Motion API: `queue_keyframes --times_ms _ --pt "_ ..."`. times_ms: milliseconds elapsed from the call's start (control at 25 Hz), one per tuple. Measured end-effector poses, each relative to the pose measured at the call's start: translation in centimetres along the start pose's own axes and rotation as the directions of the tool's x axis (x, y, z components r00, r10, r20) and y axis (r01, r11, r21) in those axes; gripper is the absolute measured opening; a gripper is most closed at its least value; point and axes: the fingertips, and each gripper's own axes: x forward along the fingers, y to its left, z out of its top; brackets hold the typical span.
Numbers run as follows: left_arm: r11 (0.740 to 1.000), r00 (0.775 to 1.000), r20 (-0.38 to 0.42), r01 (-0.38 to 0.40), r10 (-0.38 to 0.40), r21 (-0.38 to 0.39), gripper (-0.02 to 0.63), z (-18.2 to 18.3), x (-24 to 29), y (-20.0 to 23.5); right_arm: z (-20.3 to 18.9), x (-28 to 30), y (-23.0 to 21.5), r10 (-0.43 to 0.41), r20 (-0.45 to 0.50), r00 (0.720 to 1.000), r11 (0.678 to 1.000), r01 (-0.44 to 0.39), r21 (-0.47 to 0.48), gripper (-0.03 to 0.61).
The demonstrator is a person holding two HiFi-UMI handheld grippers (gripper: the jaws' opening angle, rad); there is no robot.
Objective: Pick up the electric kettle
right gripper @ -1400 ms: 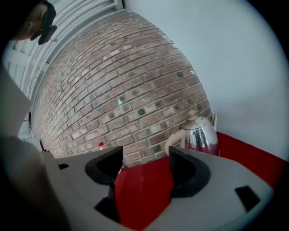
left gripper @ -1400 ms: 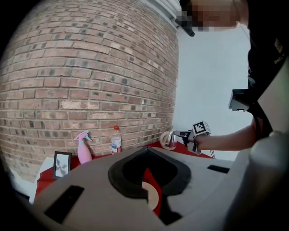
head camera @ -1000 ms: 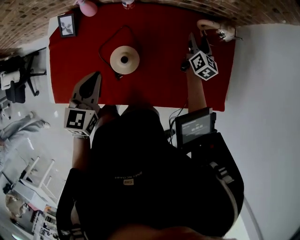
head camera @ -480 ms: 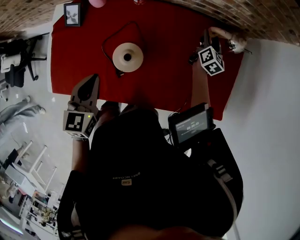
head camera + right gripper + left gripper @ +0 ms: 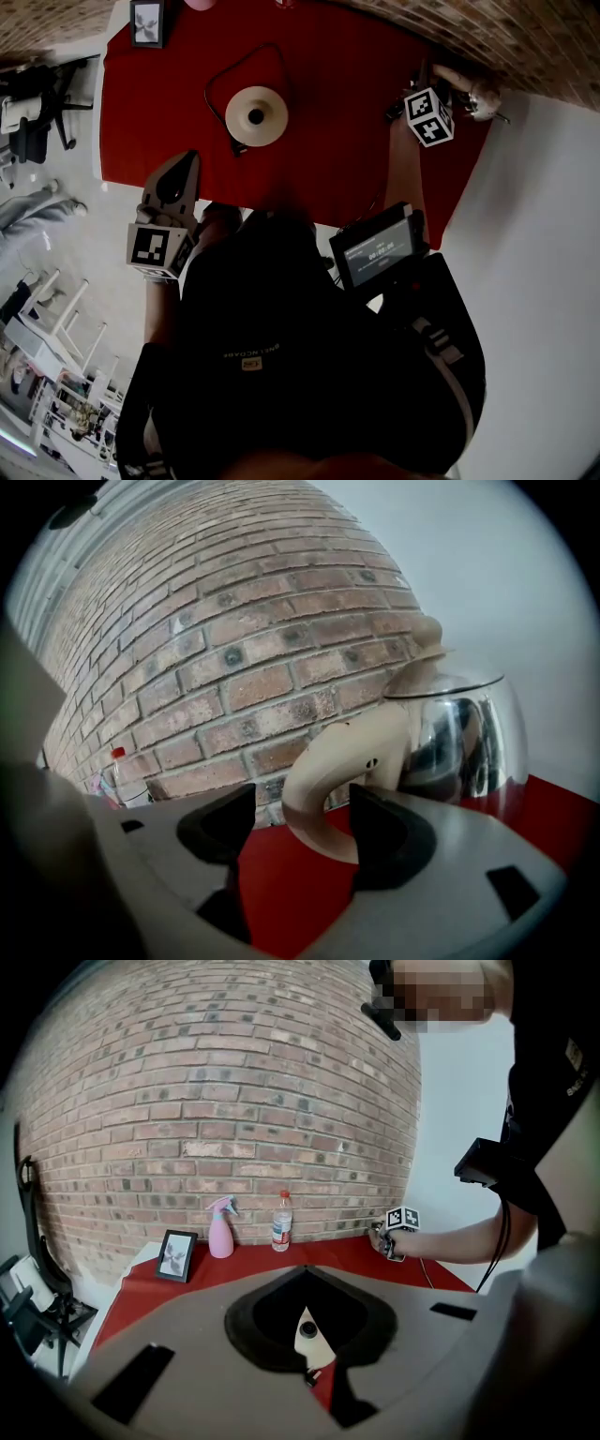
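Right tongs have slid further toward the far right corner over the last 1 second and are now right at the kettle, while the left tongs pretty much haven't budged near the front left edge. Biggest thing around is the brick wall behind everything, then the red worktop pushed up against it. The electric kettle, shiny metal with a cream lid and knob, stands upright on the worktop's far right corner by the wall. Its cream handle sits between the 2 pads of the right tongs, which are spread wide. The right pad looks like it's touching the handle, the left one is clearly off it. Left tongs have their tips together with nothing in them. Out in the middle of the worktop is the round cream kettle base with its black cord looped behind it. Along the wall on the left are a small picture frame, a pink spray bottle and a water bottle.
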Motion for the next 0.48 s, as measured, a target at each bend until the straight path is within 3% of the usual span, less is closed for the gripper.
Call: queue_keyframes --times_ms 160,320,480 --pt "1.0 1.0 -0.003 -0.013 0.013 -0.011 0.006 -0.1 0.2 0.3 -0.2 1.3 0.0 -0.019 0.004 1.0 1.0 0.019 -0.007 0.291" --pt "1.0 1.0 -0.002 -0.019 0.019 -0.017 0.006 -0.2 0.0 0.6 0.0 1.5 -0.7 -0.073 0.015 0.997 0.997 0.073 -0.008 0.196" --pt "0.999 1.0 0.0 -0.019 0.019 -0.027 0.006 -0.5 -0.2 0.6 -0.1 1.1 -0.8 -0.082 0.017 0.997 0.996 0.082 -0.026 0.174"
